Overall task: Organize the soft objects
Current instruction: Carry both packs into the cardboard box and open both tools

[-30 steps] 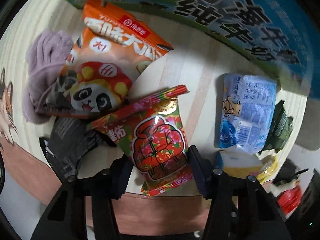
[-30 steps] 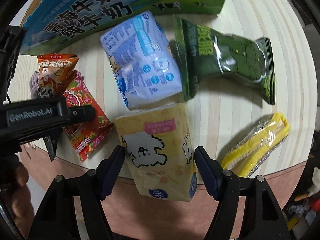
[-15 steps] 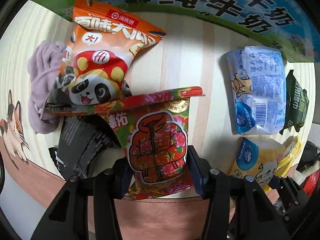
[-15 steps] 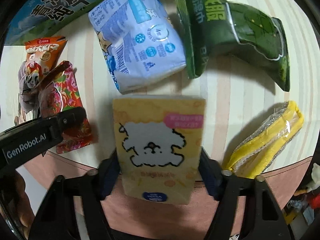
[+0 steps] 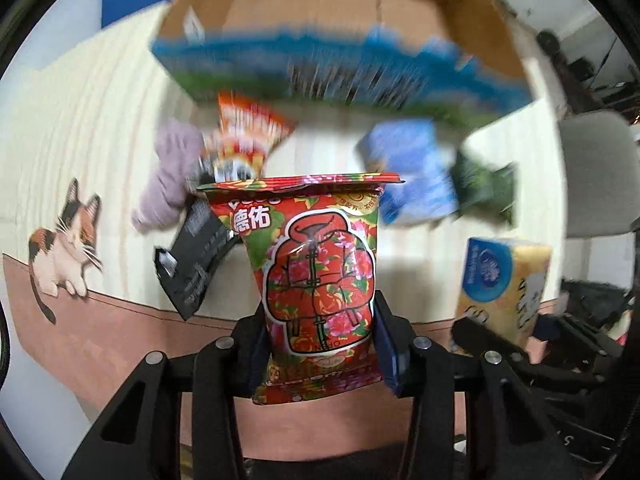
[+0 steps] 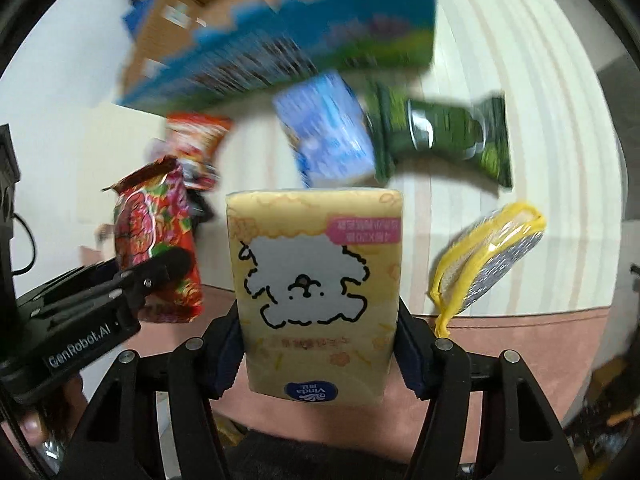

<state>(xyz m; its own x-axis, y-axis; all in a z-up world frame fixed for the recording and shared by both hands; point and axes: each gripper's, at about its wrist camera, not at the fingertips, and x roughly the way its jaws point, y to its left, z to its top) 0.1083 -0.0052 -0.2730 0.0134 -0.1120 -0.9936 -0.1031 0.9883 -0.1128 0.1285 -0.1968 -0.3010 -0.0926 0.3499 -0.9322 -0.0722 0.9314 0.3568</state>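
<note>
My left gripper (image 5: 320, 344) is shut on a red flowered packet (image 5: 318, 272) and holds it lifted above the table; the packet also shows in the right wrist view (image 6: 156, 240). My right gripper (image 6: 318, 344) is shut on a yellow tissue pack with a white dog drawing (image 6: 316, 284), also lifted; it shows in the left wrist view (image 5: 504, 284). An open cardboard box with blue-green print (image 5: 332, 24) stands at the back of the table, also in the right wrist view (image 6: 280, 40).
On the striped table lie an orange panda snack bag (image 5: 244, 136), a purple cloth (image 5: 172, 176), a black packet (image 5: 192, 260), a blue-white pack (image 6: 328, 132), a green bag (image 6: 444, 136) and a yellow-edged pouch (image 6: 488, 256). A cat picture (image 5: 64, 248) marks the table's left edge.
Both grippers have risen from the table with their packs and tilted up, so the open box top has come into view. The background is motion-blurred.
</note>
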